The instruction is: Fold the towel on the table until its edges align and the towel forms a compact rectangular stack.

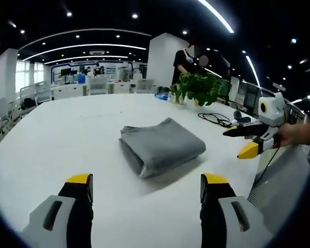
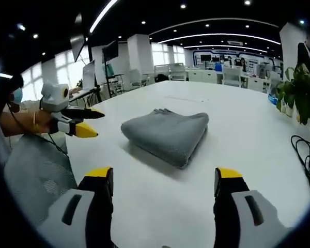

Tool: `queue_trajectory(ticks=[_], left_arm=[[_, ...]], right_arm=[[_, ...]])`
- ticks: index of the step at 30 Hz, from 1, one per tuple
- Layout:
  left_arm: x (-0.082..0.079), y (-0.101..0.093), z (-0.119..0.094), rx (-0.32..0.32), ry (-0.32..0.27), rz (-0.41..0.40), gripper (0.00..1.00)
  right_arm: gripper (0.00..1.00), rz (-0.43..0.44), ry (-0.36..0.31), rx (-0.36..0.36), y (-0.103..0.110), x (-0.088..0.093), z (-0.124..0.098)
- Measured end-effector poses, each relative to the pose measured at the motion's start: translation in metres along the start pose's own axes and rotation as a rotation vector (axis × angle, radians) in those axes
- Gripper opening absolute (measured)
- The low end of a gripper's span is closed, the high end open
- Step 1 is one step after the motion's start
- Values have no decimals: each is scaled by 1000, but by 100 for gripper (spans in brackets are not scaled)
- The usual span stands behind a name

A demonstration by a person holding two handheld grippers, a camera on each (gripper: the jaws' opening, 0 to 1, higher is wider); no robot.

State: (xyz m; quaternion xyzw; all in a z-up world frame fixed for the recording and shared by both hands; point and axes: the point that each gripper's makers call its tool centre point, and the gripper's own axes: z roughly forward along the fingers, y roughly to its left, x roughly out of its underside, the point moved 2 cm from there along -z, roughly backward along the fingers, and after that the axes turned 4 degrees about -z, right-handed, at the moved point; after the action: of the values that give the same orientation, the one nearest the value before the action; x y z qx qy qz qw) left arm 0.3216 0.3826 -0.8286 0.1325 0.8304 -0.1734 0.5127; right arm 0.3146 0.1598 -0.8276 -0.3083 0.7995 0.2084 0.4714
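towel (image 1: 161, 145) sits folded mid-table (image 1: 57, 139), away from edges | your left gripper (image 1: 146, 187) and right gripper (image 2: 164, 182) both wide open, empty | soft, floppy, light, so pinch corners if tidying

My left gripper (image 1: 146, 188) has two black jaws capped with yellow tips, each mounted in a pale grey housing with a dark oblong slot. My right gripper (image 2: 164, 183) is built the same: yellow-tipped black jaws, light grey housings, one dark slot apiece. Seen from the side in the left gripper view, the right gripper (image 1: 241, 140) has a white body. In the right gripper view I wear a thin band on my wrist (image 2: 35, 121).
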Motion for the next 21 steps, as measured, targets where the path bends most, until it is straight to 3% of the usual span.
queue_trajectory(ticks=[2,7,16,21], left_arm=[[5,5,1,-17,8,-5,92],[6,7,7,-7,5,-41,96],[14,6,9,-11,43,-18,96],[17,-1,12,9,66,19,96]], right_arm=[[78,19,24,-3,3,3,0],[79,34,10,2,1,1,2],[78,22,37,-4,-9,12,10],[79,19,53,-12,-3,13,10]])
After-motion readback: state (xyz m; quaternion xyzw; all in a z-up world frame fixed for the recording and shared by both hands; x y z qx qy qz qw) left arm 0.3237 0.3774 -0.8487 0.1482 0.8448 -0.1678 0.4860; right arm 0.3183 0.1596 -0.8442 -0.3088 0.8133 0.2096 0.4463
